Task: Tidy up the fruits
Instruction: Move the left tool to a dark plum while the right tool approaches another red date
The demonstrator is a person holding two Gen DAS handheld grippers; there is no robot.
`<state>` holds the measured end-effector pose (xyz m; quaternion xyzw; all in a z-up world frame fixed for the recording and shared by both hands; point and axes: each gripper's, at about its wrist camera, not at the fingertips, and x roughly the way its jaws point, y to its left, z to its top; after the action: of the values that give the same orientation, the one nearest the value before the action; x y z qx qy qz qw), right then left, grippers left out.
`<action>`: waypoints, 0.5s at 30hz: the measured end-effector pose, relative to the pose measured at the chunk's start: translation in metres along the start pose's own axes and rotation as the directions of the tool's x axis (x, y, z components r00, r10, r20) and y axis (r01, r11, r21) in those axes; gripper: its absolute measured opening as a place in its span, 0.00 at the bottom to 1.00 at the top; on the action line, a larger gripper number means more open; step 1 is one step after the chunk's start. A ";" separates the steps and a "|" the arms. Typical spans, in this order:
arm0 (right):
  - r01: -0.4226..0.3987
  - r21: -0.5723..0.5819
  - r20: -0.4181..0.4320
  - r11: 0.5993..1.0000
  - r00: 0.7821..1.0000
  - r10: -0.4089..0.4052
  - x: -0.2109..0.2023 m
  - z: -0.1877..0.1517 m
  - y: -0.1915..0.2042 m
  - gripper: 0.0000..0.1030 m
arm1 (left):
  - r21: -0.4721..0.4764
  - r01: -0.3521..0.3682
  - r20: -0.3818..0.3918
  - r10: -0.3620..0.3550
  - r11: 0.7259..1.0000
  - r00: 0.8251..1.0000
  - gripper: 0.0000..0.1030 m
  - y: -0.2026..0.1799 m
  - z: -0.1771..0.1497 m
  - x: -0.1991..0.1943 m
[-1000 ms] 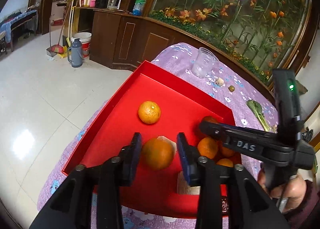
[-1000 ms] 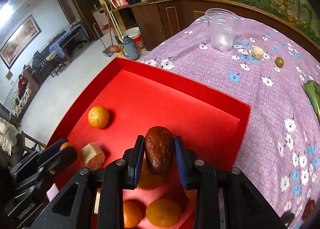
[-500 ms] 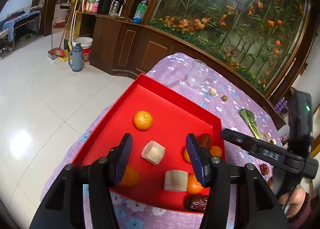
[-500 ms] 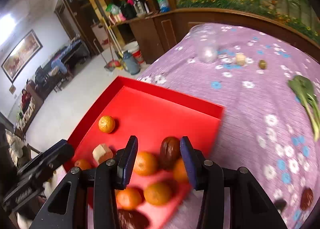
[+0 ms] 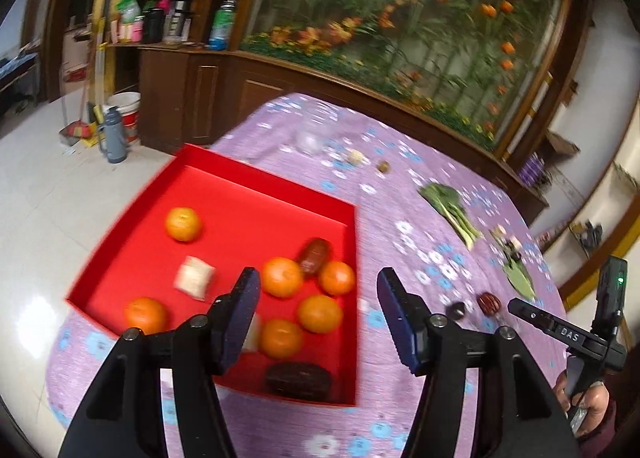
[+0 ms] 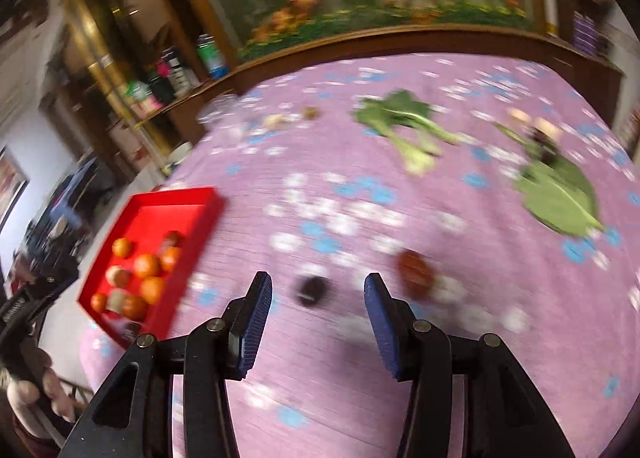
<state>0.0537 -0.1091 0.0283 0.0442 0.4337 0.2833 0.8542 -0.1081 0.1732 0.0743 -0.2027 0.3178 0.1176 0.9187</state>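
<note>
Red tray (image 5: 352, 242): six oranges (image 5: 281, 276), two dates. Both claws just parted, nothing between.

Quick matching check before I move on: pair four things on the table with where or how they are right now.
Things:
1. red tray
2. leafy green stalk
3. small dark fruit
4. right gripper

Places or states:
A. lies on the purple cloth, apart from the tray, ahead of the right gripper's fingers
B. open, nothing between its pads
C. holds oranges and pale cubes
D. lies far out on the cloth, past the flower print

Pairs: 1-C, 2-D, 3-A, 4-B
</note>
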 end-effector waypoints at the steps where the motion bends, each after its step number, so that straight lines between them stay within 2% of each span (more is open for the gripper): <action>1: 0.012 0.018 -0.004 1.000 1.000 -0.012 -0.002 -0.003 -0.012 0.51 | 0.017 0.009 -0.010 -0.008 1.000 1.000 0.58 -0.009 -0.001 0.003; 6: 0.017 0.072 -0.012 0.997 1.000 -0.016 -0.004 -0.011 -0.045 0.51 | 0.104 0.050 -0.067 -0.043 0.993 0.997 0.58 -0.052 -0.013 0.019; 15: -0.005 0.081 -0.010 0.997 1.000 0.006 0.004 -0.020 -0.060 0.51 | 0.200 0.079 -0.153 -0.049 0.977 0.987 0.58 -0.096 -0.036 0.043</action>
<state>0.0669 -0.1608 -0.0059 0.0785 0.4488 0.2680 0.8489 -0.0616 0.0752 0.0498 -0.1249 0.3885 0.0392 0.9121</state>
